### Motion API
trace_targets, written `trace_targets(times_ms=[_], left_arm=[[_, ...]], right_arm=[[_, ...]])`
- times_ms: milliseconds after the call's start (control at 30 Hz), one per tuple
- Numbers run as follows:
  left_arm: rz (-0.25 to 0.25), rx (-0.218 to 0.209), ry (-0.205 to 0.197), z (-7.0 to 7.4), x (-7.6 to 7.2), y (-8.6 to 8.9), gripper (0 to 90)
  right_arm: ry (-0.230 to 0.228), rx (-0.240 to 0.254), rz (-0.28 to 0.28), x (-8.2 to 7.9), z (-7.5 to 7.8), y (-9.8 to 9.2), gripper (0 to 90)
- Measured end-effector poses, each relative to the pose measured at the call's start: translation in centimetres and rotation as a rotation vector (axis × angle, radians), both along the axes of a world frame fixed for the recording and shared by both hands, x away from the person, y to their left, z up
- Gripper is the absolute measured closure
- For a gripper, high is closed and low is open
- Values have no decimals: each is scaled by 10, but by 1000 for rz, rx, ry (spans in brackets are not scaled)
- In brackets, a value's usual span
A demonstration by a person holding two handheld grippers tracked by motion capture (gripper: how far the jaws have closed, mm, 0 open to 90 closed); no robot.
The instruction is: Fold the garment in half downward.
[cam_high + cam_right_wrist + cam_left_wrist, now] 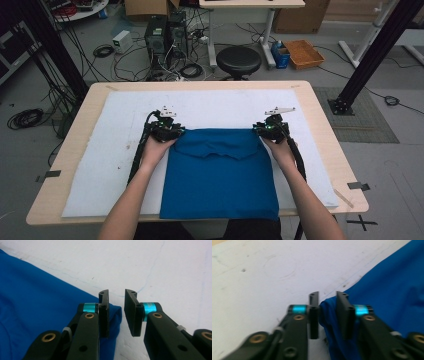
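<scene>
On the white mat (120, 150) that covers the worktop (325, 135), the blue cloth (220, 175) lies folded into a neat, nearly square panel, its near edge reaching the mat's near edge and its far edge across the middle. It is a deep, even blue, mostly flat, with a shallow crease and a small flap just below the far edge. My left claw (327, 307) sits at the cloth's far left corner, jaws parted a narrow way, the bunched corner lying loose between them and nothing pinched. My right claw (116, 305) sits at the far right corner, jaws likewise a little apart, the corner tucked beside the left-hand jaw with bare mat showing in the gap.
</scene>
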State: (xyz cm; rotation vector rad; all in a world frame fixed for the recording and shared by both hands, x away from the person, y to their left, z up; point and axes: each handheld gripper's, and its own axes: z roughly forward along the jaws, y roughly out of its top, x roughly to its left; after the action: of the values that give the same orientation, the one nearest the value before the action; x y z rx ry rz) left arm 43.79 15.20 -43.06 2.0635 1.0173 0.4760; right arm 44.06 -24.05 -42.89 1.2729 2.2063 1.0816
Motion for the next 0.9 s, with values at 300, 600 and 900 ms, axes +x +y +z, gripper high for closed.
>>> trace_targets(times_ms=[300, 600, 900], left_arm=[[65, -62, 38, 10, -43, 15, 606], [99, -69, 139, -5, -60, 8, 702], [113, -69, 155, -10, -59, 4, 723]], right_arm=[[-61, 59, -25, -33, 17, -16, 632], [-4, 94, -16, -72, 7, -15, 669], [76, 37, -6, -70, -10, -3, 675]])
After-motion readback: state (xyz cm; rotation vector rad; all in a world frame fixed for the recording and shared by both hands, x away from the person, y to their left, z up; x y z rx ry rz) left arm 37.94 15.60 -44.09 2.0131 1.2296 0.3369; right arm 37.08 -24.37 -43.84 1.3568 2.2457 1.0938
